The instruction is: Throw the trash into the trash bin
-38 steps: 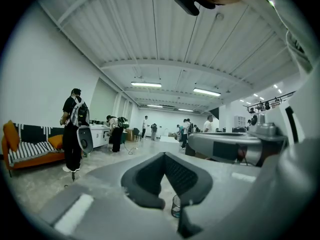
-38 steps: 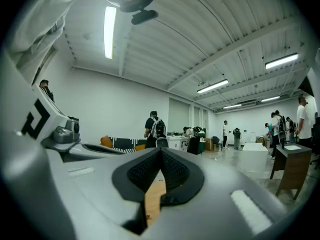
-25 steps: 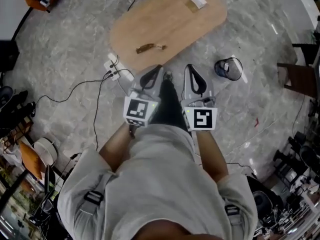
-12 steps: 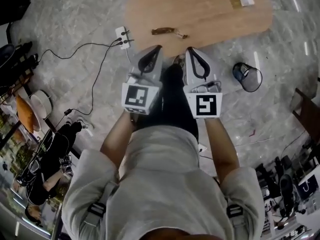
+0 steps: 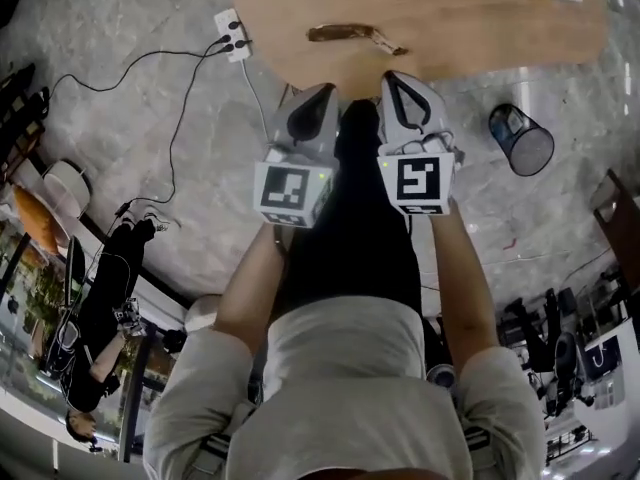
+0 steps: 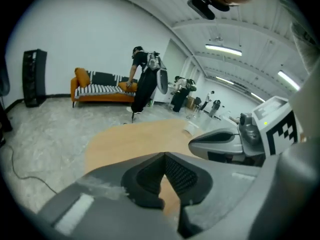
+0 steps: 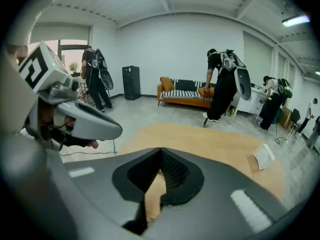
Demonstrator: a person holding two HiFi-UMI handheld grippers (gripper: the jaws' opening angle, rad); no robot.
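markers: each gripper's cube bears a black-and-white square pattern, no legible text | left gripper (image 5: 325,92): jaws pressed together, empty | right gripper (image 5: 394,78): jaws pressed together, empty | trash (image 5: 350,35): brown scrap on oval wooden table (image 5: 460,18), near the tips | trash bin (image 5: 522,140): black mesh, on grey marble floor (image 5: 230,188) beside the table | room: white walls, orange sofa (image 7: 175,98)

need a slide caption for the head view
Left gripper and right gripper, both shut and empty, at a table bearing brown trash; bin on the floor nearby.

Long white ceiling lights (image 6: 223,49) made the room bright. Both gripper views curved round at the edges, with black corners.
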